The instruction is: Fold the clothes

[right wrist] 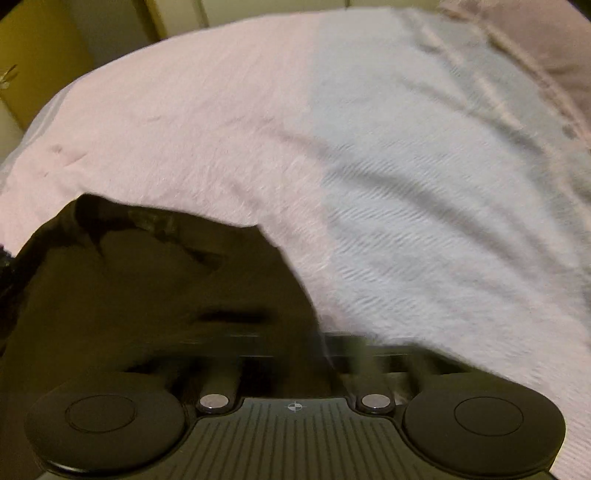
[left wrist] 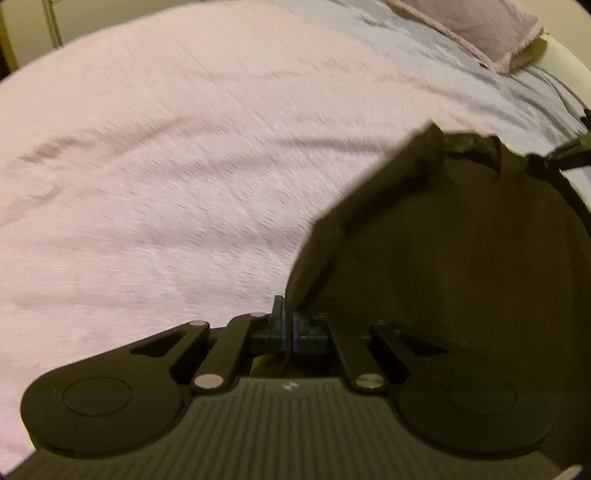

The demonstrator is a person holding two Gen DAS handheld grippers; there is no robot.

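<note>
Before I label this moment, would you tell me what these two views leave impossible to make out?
- Right gripper: in the right wrist view, motion blur and the dark garment hide its fingers, so open or shut is unclear.
- What kind of garment it is: bunched and dark in both views; the left wrist view's right edge cuts it off.
- Pillow: cropped by the left wrist view's top edge.
- Left gripper: shut on the garment's edge.

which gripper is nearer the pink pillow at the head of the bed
Right, as a judgement. The pillow fills more of the right gripper view; it looks smaller and farther from the left gripper.
</note>
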